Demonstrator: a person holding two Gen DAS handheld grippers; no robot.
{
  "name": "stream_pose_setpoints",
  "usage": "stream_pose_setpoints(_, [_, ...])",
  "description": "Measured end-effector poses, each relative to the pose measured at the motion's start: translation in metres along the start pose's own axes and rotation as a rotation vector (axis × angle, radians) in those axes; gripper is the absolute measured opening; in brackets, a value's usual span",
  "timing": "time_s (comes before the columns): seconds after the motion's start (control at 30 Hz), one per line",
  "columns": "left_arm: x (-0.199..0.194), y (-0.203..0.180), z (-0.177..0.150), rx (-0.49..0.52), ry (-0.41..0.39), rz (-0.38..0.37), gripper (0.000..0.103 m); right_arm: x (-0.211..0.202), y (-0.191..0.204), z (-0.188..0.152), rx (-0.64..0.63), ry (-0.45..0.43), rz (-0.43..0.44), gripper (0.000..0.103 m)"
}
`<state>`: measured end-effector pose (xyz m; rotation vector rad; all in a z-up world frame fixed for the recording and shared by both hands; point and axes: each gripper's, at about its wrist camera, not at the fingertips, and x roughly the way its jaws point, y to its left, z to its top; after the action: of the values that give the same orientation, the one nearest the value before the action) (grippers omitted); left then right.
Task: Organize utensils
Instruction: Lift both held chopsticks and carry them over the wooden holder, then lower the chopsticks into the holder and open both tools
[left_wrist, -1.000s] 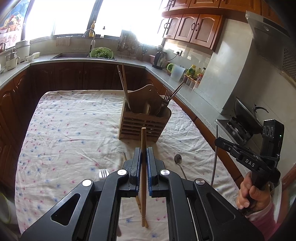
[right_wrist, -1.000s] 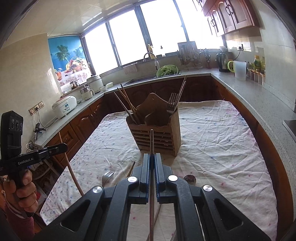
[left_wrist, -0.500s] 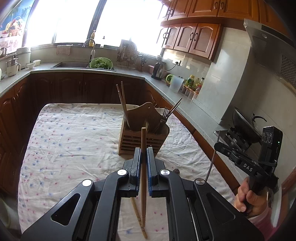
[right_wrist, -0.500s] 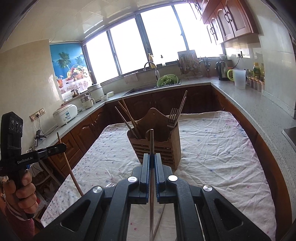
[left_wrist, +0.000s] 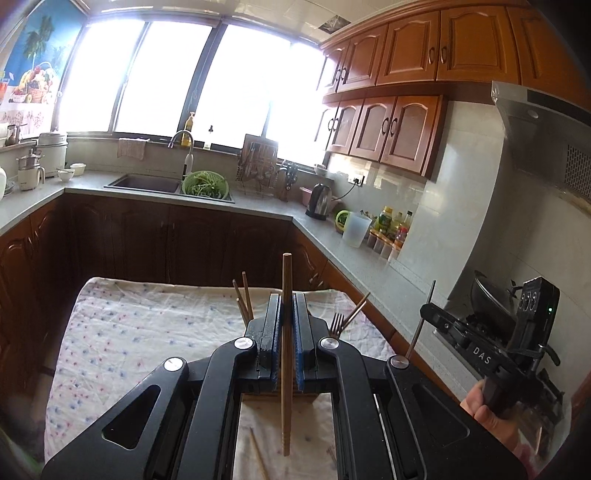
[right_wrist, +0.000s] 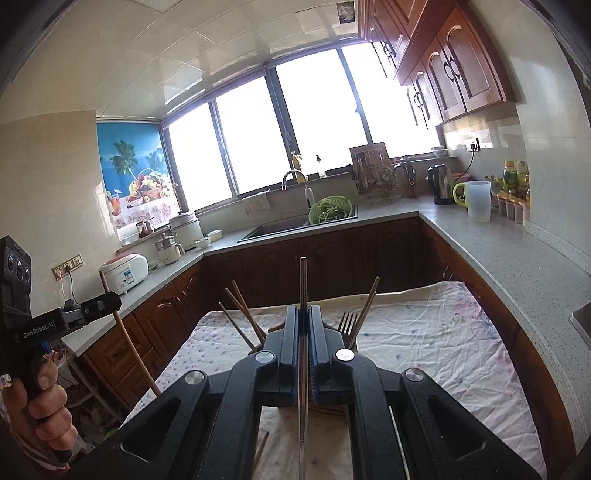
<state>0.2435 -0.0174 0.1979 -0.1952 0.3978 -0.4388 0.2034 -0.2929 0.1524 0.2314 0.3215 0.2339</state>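
Observation:
My left gripper (left_wrist: 286, 299) is shut on a wooden chopstick (left_wrist: 286, 332) held upright. My right gripper (right_wrist: 303, 310) is shut on a thin metal chopstick (right_wrist: 303, 291), also upright. Both are raised above the table, in front of the wooden utensil holder, which is mostly hidden behind the jaws. Only what sticks out of it shows: wooden chopsticks (left_wrist: 244, 301) on the left, a fork (left_wrist: 335, 323) and more chopsticks on the right, also in the right wrist view (right_wrist: 346, 325). Another wooden chopstick (left_wrist: 258, 458) lies on the cloth below. The right gripper appears in the left wrist view (left_wrist: 428, 312).
The table has a white flowered cloth (left_wrist: 147, 332). Dark cabinets and a grey counter (right_wrist: 498, 251) surround it, with a sink (left_wrist: 147, 182), a green colander (left_wrist: 205, 184), a kettle (left_wrist: 319, 201) and a stove with a wok (left_wrist: 491, 295) to the right.
Both grippers have risen and tilted upward with their chopsticks. The holder has dropped behind the jaws and the spoon and fork on the cloth have left view.

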Motion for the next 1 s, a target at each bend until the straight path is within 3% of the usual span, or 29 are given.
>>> stream_pose_setpoints(0.27, [0.039, 0.014, 0.041, -0.035, -0.111, 0.035, 0.005, 0.037, -0.003, 0.029, -0.007, -0.138, -0.038, 0.005])
stream_pose_setpoints(0.43, [0.074, 0.019, 0.047, -0.041, -0.15, 0.082, 0.005, 0.065, -0.015, 0.04, 0.019, -0.184, -0.046, 0.005])
stream_pose_setpoints(0.57, [0.104, 0.026, 0.031, -0.068, -0.142, 0.08, 0.005, 0.085, -0.025, 0.033, 0.039, -0.194, -0.054, 0.005])
stream_pose_setpoints(0.8, [0.141, 0.035, -0.024, -0.088, -0.062, 0.116, 0.005, 0.1, -0.038, -0.012, 0.061, -0.213, -0.076, 0.005])
stream_pose_setpoints(1.0, [0.15, 0.04, -0.054, -0.092, 0.01, 0.098, 0.005, 0.106, -0.04, -0.036, 0.073, -0.157, -0.091, 0.005])
